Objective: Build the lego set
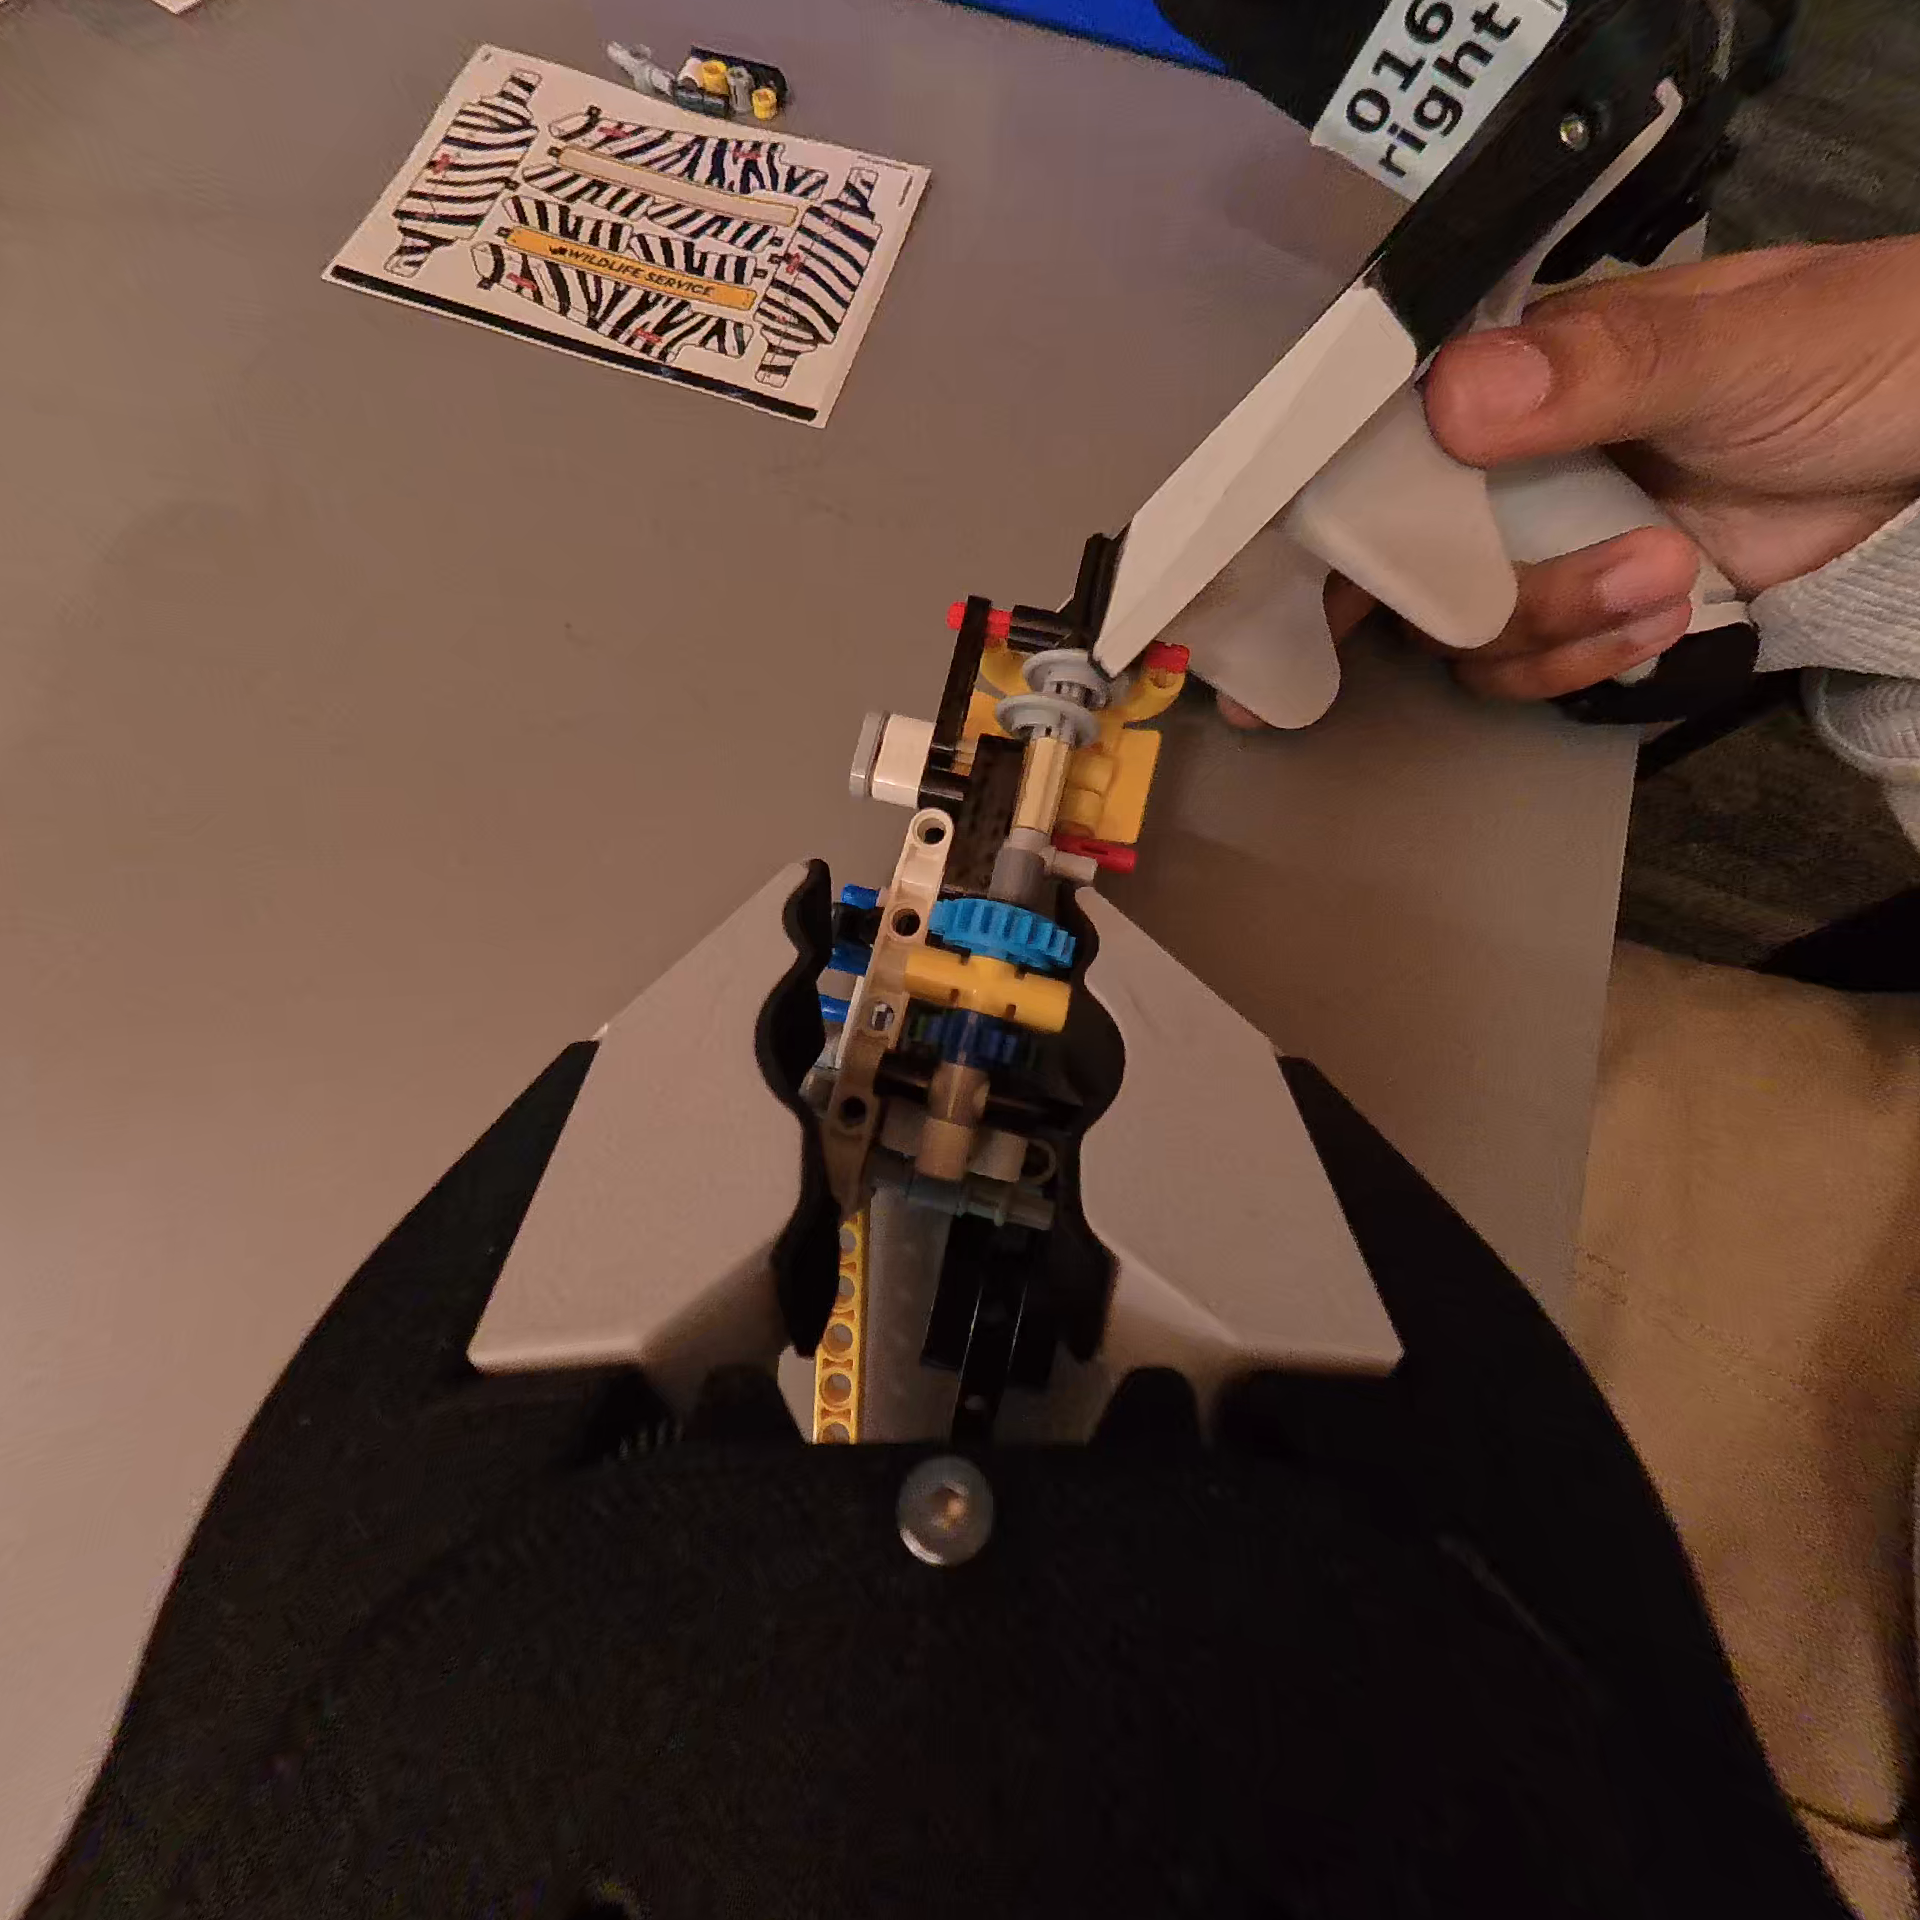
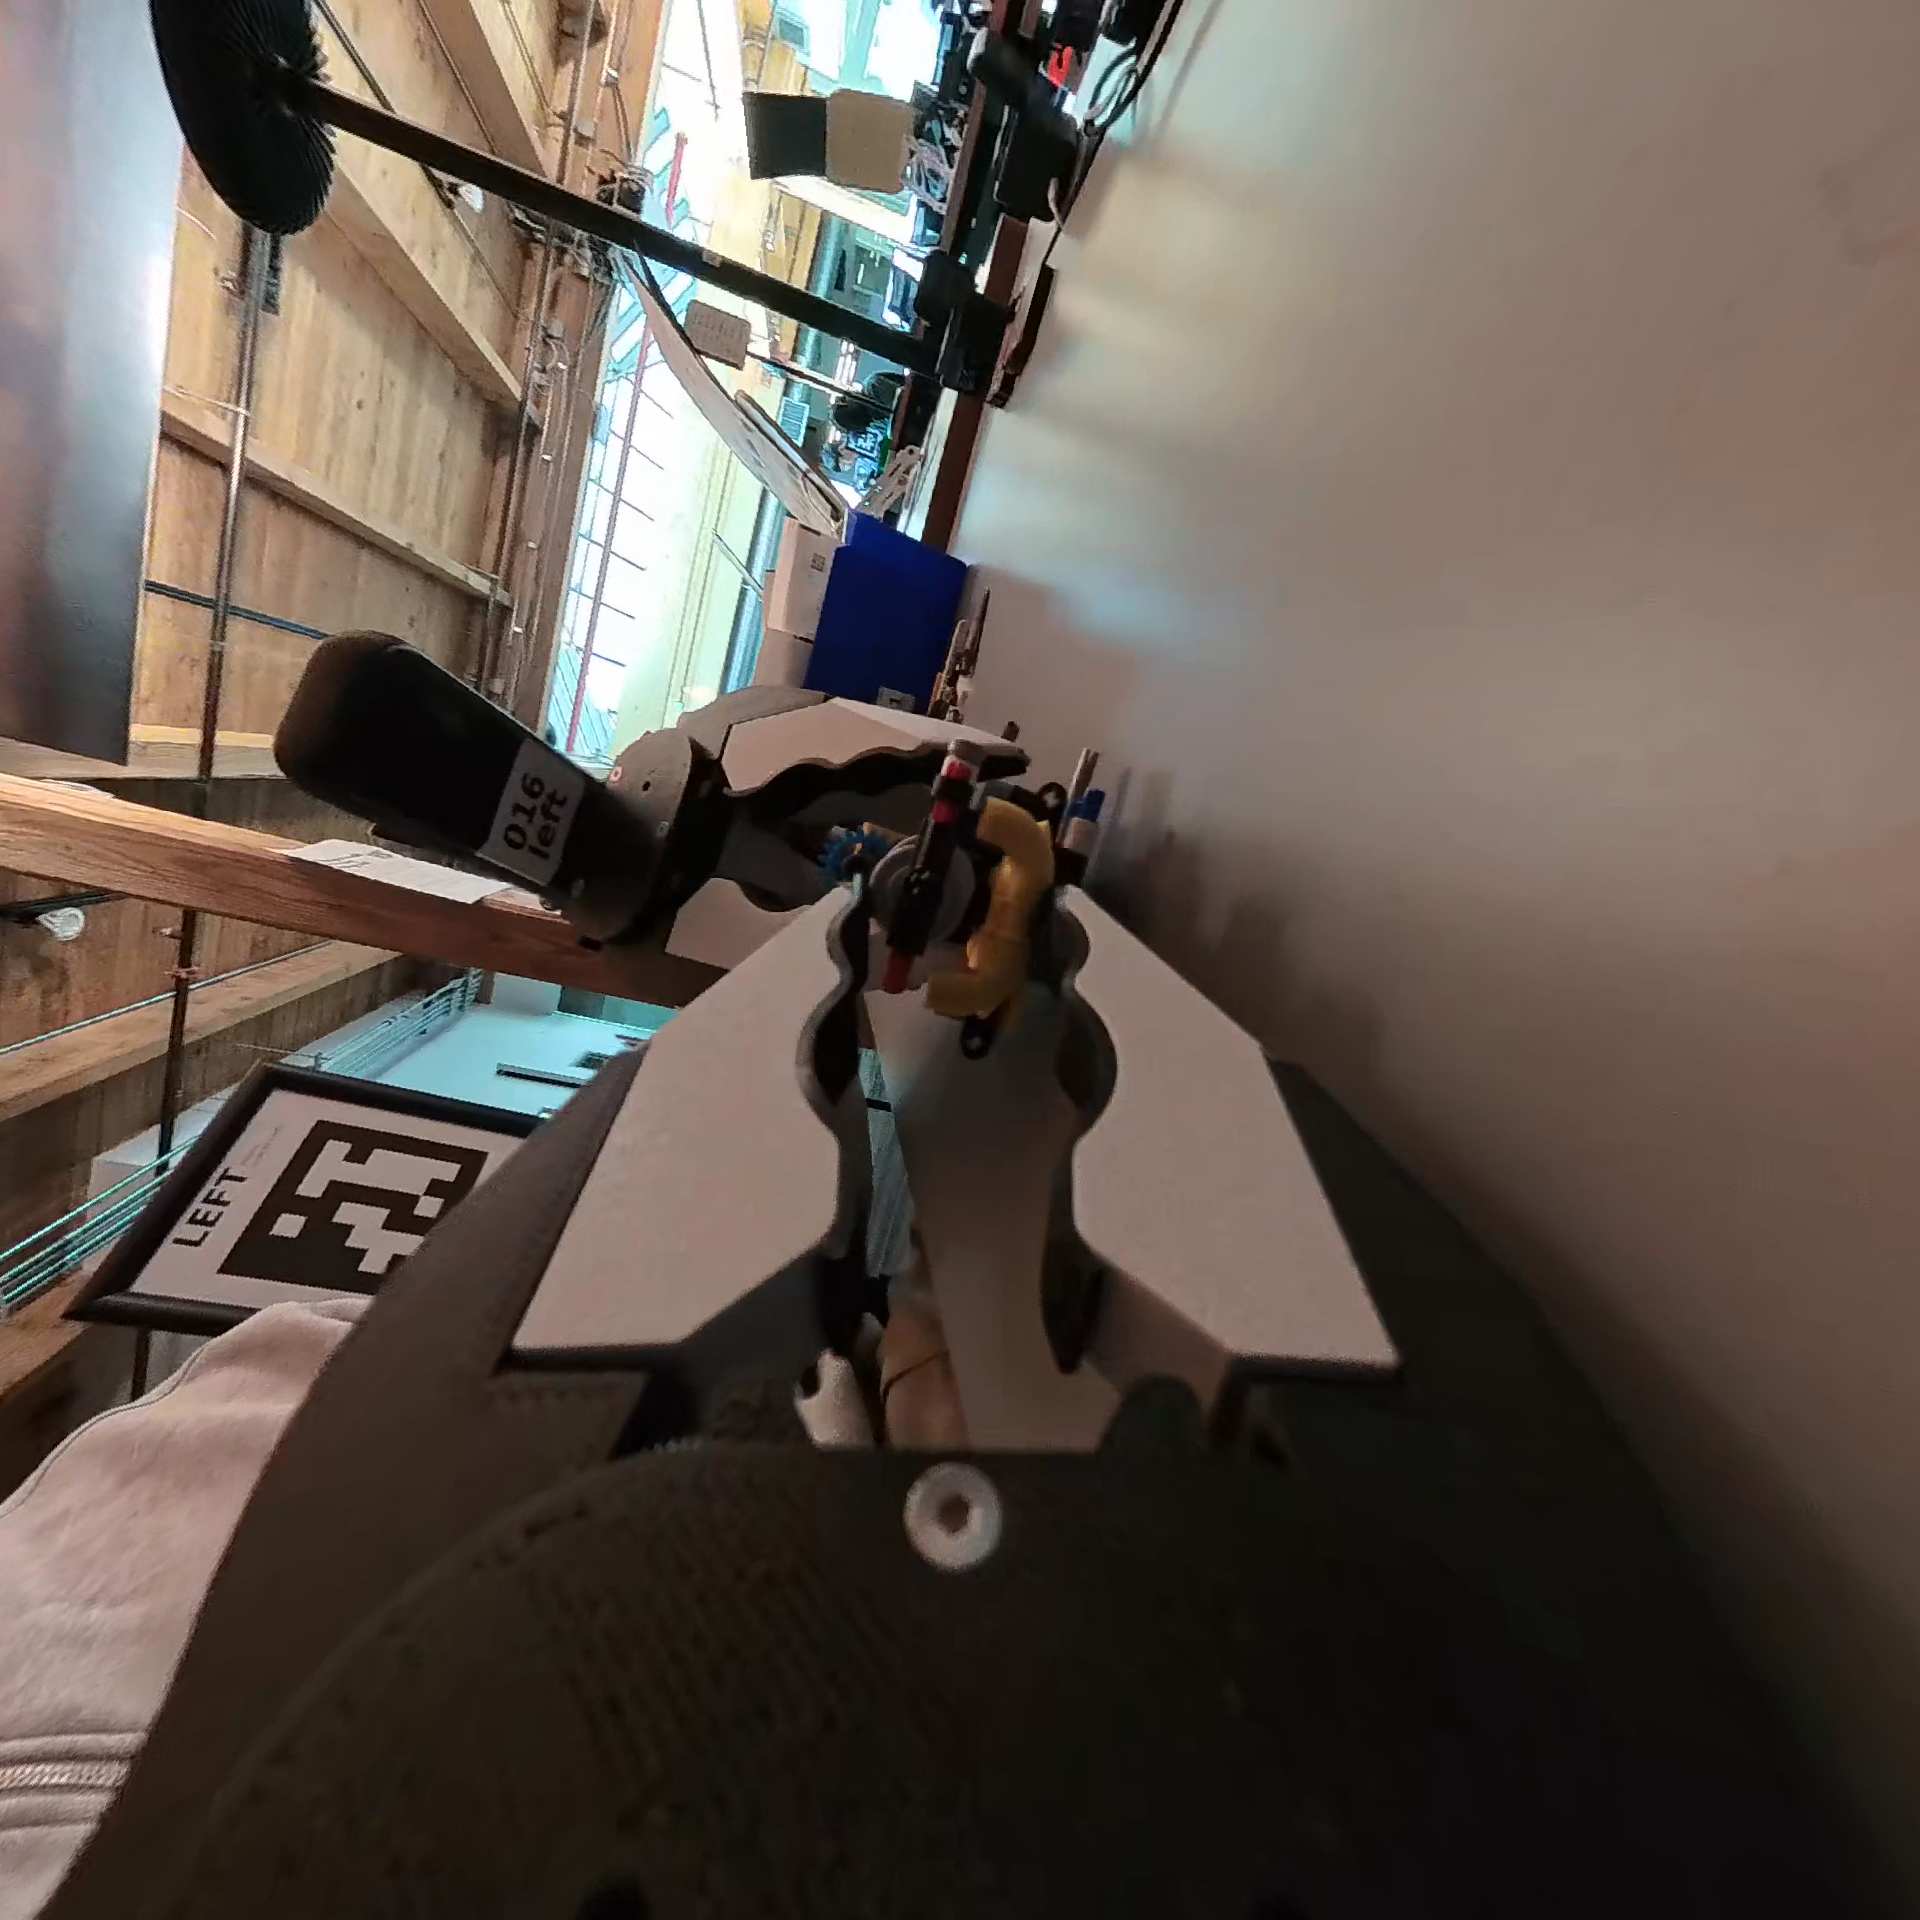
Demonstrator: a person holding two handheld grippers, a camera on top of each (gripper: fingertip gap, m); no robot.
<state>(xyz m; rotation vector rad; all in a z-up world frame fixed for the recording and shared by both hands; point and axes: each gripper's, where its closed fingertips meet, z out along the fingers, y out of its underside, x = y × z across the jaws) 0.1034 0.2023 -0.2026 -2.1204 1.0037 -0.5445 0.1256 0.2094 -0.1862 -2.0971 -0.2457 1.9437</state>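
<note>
A half-built lego assembly (image 1: 1101, 769) of yellow, black, tan and white parts with a blue gear (image 1: 1003, 925) is held above the grey table (image 1: 312, 727). My left gripper (image 1: 948, 904) is shut on its lower part. A grey bush (image 1: 1065, 675) sits on the axle at its far end. My right gripper (image 1: 1153, 686) comes in from the upper right, its fingers on either side of that far end. In the right wrist view, which is rolled sideways, the right gripper (image 2: 961, 914) closes on the assembly's yellow end (image 2: 1013, 862), with the left gripper (image 2: 727, 821) behind it.
A zebra-striped sticker sheet (image 1: 623, 229) lies flat at the far left of the table, with a small pile of loose parts (image 1: 717, 83) beyond it. A hand (image 1: 1662, 416) holds the right gripper. The table's right edge (image 1: 1621, 831) is close. A blue box (image 2: 883, 623) stands farther back. My left and right fingertips are right by each other.
</note>
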